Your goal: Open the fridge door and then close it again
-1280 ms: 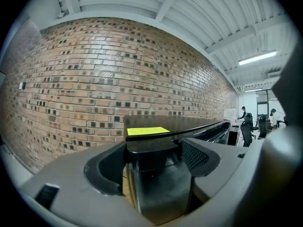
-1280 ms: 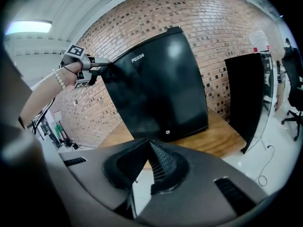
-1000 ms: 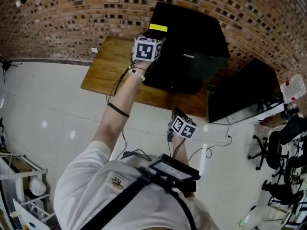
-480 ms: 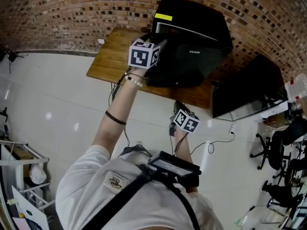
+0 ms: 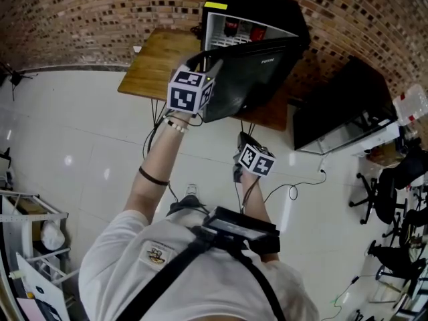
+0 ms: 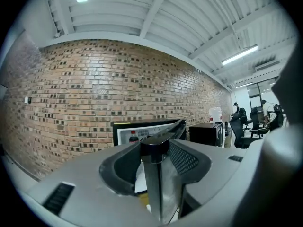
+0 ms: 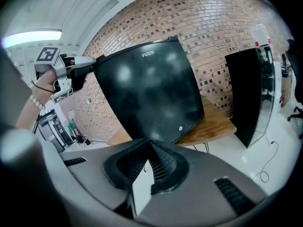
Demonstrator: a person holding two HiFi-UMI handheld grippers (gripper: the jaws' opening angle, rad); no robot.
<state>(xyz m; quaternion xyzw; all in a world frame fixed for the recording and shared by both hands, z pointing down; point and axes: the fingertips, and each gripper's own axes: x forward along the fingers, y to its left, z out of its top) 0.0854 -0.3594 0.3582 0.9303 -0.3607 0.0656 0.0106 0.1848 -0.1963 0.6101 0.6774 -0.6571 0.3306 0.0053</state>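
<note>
The left hand-held gripper (image 5: 208, 64) has the free edge of the black fridge door (image 5: 251, 72) between its jaws. They have just been closing and now pinch that edge. The door stands ajar, and the fridge (image 5: 234, 32) shows its lit white inside at 12 o'clock on the wooden tabletop (image 5: 150, 65). The right hand-held gripper (image 5: 246, 144) hangs apart at 6 o'clock of the door, jaws pressed together on nothing.

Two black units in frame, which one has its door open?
The fridge on the wooden table: its door is swung out, white interior showing. The black unit to its right, on the floor, shows no open door.
</note>
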